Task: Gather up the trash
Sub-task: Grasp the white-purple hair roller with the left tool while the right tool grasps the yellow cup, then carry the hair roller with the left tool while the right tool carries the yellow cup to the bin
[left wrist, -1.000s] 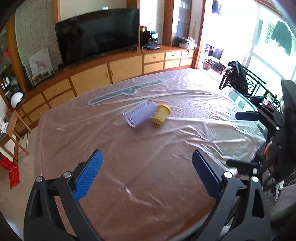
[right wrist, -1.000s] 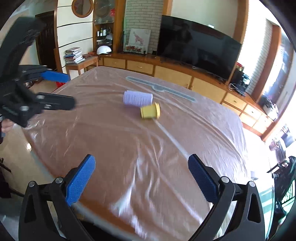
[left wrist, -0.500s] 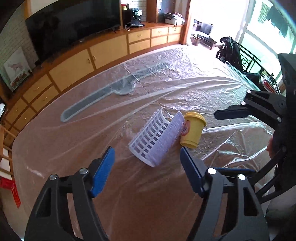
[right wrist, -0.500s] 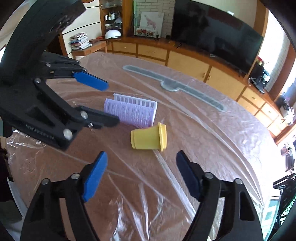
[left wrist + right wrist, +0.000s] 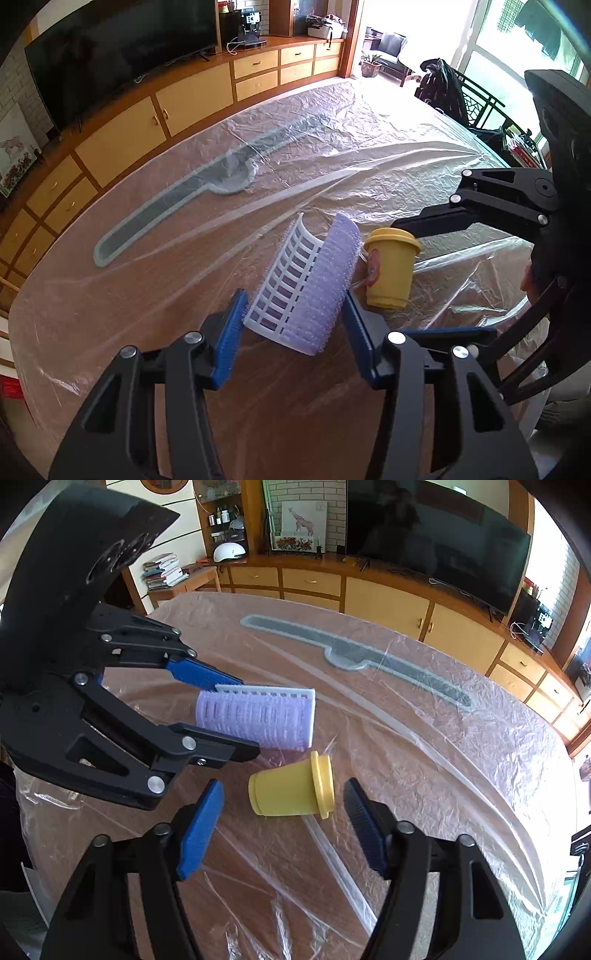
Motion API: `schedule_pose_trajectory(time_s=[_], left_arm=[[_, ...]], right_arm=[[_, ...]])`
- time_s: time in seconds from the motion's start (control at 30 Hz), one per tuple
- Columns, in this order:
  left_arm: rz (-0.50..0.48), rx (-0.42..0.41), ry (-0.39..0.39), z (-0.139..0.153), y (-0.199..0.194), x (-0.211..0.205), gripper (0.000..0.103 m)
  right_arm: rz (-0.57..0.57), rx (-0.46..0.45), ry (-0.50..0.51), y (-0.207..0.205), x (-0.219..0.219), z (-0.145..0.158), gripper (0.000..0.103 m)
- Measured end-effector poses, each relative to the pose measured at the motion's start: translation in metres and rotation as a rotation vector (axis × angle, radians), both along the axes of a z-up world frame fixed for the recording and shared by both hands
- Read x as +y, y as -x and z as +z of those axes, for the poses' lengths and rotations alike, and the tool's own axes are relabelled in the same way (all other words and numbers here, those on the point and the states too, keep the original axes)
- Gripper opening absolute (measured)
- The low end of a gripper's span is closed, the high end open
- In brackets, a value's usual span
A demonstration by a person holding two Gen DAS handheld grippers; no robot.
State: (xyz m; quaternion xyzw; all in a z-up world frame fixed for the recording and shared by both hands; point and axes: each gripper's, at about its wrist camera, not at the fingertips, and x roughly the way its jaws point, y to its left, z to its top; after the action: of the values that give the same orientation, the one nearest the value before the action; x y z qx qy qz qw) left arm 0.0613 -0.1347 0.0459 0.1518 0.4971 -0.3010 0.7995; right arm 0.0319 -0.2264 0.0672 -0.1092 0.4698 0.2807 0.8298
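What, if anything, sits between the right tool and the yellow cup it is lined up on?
Nothing visible. The right tool is open, with the yellow cup lying on its side directly ahead, only bare plastic sheet between them. The purple hair roller lies beyond the cup, flanked by the left tool.

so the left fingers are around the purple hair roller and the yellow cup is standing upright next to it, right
Not quite. The left gripper does bracket the purple hair roller, but the yellow cup is not upright: it lies on its side on the plastic-covered table, rim toward the right finger of the open right gripper. The right wrist view shows this plainly.
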Motion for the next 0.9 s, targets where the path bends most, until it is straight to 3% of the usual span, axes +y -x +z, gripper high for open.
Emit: schedule_pose_trajectory(time_s=[0.17, 0.47, 0.7, 0.9], left_arm=[[0.013, 0.034, 0.052, -0.001, -0.006, 0.007, 0.050], [0.085, 0.061, 0.117, 0.000, -0.014, 0.031, 0.047], [0.158, 0.092, 0.140, -0.003, 0.000, 0.043, 0.047], [0.197, 0.071, 0.162, 0.004, 0.017, 0.047, 0.047]], right_arm=[[-0.010, 0.016, -0.027, -0.007, -0.002, -0.003, 0.047], [-0.058, 0.055, -0.111, -0.009, -0.019, 0.002, 0.044], [-0.110, 0.107, -0.166, 0.004, -0.034, 0.004, 0.044], [-0.154, 0.169, -0.242, 0.014, -0.045, 0.000, 0.043]])
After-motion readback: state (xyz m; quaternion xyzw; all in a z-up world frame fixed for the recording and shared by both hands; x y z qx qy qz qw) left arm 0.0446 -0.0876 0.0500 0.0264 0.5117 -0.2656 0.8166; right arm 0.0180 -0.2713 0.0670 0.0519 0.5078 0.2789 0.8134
